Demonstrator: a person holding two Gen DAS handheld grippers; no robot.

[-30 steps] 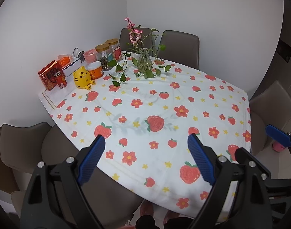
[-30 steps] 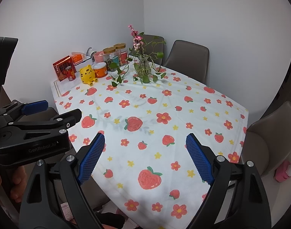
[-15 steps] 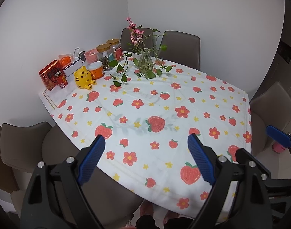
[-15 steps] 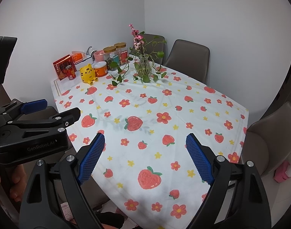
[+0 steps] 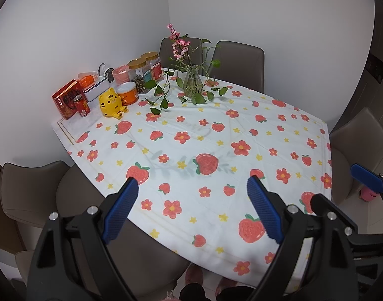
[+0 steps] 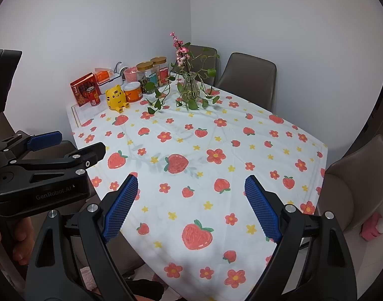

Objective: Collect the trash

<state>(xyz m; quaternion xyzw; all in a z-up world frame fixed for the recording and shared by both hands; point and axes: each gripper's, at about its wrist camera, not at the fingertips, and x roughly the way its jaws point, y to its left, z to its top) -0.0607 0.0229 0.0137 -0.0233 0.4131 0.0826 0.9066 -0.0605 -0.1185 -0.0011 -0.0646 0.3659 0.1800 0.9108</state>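
Observation:
A table under a white cloth (image 5: 241,130) printed with strawberries and flowers fills both views. At its far left corner stand a red can (image 5: 81,105), a red box (image 5: 66,100), an orange tub (image 5: 128,92) and a white box holding an orange packet (image 5: 87,81). My left gripper (image 5: 191,183) hovers open over the near edge of the cloth, nothing between its blue pads. My right gripper (image 6: 191,179) hangs open the same way, a little to the right. Each gripper shows at the edge of the other's view. No loose scrap shows on the cloth.
A yellow tiger figure (image 5: 111,102), two gold-lidded jars (image 5: 141,74) and a glass vase (image 5: 192,82) with trailing leaves crowd the far side. Grey chairs (image 5: 239,62) ring the table, one close at the near left (image 5: 33,193). A pink object (image 6: 372,228) lies on the floor at right.

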